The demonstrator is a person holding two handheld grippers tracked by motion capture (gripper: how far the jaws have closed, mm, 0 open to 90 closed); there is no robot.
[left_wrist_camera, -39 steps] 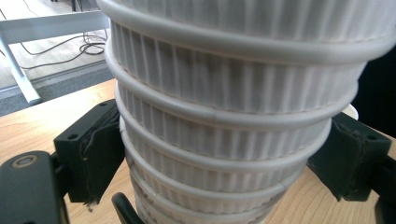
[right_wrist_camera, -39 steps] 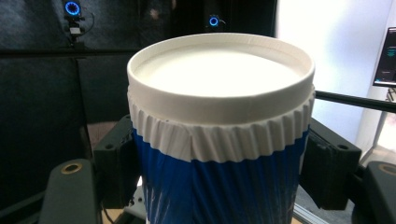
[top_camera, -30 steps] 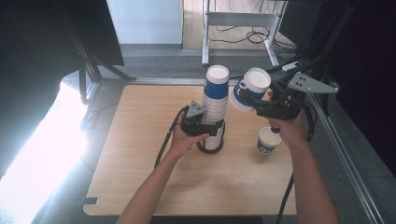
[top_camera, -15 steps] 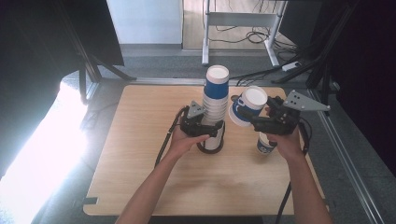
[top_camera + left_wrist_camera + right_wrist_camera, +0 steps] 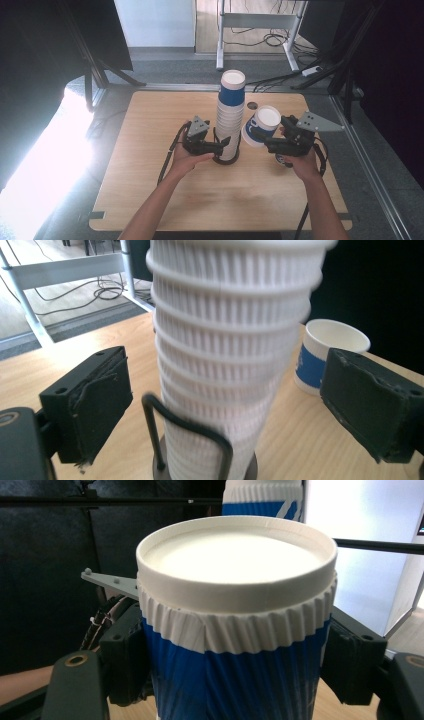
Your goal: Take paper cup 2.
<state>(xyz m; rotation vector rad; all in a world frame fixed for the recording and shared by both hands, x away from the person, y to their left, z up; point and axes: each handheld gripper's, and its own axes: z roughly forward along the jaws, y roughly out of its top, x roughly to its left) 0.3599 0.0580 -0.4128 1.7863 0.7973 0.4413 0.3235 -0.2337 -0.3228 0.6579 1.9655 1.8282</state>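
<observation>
Beside the cup stack (image 5: 230, 118), the right gripper (image 5: 261, 139) pinched a tilted blue cup (image 5: 260, 127); the left gripper (image 5: 226, 144), jaws just spread, straddled the stack's base.

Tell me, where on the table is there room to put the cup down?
Bare wood lies along the table's near edge in front of the forearms, and across its left side beside the left hand-held gripper. It is crowded around the cup stack, the held cup in the right hand-held gripper, and another cup standing there.
</observation>
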